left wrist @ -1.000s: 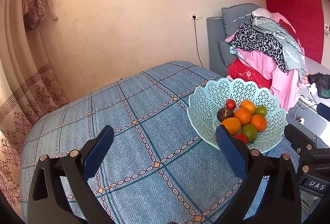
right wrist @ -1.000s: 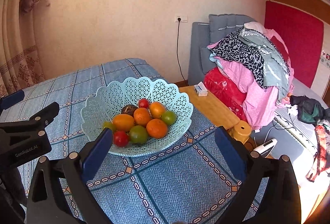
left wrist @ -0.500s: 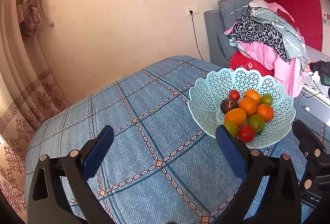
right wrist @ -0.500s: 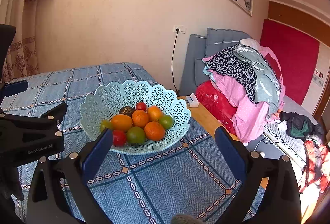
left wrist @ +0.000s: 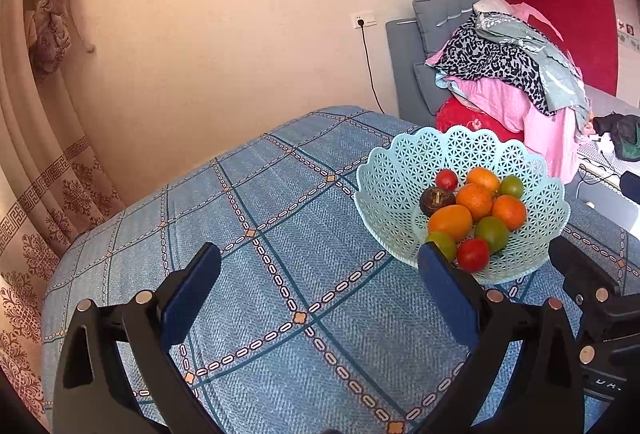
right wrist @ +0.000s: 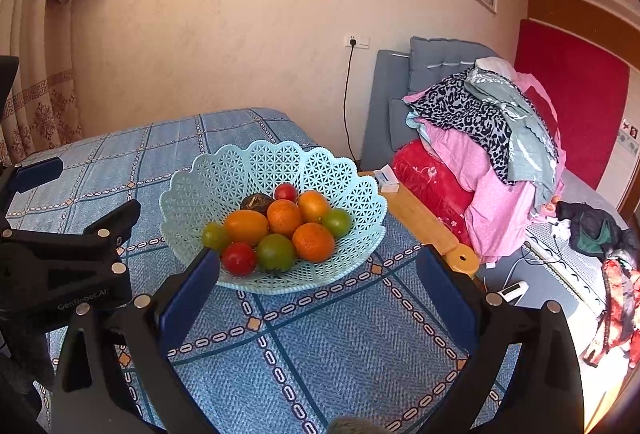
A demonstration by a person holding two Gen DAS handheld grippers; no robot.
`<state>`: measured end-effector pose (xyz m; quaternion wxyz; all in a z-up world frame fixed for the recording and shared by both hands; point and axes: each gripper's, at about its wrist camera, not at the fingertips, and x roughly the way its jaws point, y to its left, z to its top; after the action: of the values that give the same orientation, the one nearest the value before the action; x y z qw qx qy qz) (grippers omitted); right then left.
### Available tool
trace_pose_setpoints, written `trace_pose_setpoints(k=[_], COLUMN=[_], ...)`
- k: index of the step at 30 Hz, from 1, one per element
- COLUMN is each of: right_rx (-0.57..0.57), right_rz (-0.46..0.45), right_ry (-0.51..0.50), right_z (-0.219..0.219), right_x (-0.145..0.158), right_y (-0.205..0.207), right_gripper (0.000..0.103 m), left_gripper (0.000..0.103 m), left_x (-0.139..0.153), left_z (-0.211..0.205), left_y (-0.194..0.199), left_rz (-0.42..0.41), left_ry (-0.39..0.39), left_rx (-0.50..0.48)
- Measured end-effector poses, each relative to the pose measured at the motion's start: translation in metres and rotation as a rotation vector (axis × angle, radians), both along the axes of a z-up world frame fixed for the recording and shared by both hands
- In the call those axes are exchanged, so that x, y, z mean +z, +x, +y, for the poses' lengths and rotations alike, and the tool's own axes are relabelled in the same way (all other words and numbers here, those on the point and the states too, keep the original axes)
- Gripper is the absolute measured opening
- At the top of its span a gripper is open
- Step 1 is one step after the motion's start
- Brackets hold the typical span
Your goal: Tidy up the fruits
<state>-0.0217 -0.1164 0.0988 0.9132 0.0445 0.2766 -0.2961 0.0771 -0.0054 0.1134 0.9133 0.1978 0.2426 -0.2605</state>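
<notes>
Tablecloth [right wrist: 320, 346] holds fruit basket [right wrist: 224, 186] beyond right tool [right wrist: 316, 282].

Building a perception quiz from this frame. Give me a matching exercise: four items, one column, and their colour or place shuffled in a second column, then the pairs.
Items:
1. basket
2. dark fruit
3. small box
4. left gripper

Descriptions:
A. on the wooden surface beyond the basket
B. pale mint lattice plastic
C. open over bare blue tablecloth, holding nothing
D. brown, at the back of the pile beside a red fruit

Pairs: 1-B, 2-D, 3-A, 4-C
</notes>
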Motion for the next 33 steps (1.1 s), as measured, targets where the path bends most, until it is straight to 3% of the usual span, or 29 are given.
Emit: trace_pose_setpoints(k=[33], right_rx=[-0.003], right_rz=[0.016], right_ry=[0.075], right_z=[-0.016], right_x=[-0.010], right_y=[0.011], right_gripper=[0.098], left_gripper=[0.100], left_x=[-0.005], left_z=[0.000], left_y=[0.003], left_rz=[0.001], left_ry=[0.009], left_rx=[0.004])
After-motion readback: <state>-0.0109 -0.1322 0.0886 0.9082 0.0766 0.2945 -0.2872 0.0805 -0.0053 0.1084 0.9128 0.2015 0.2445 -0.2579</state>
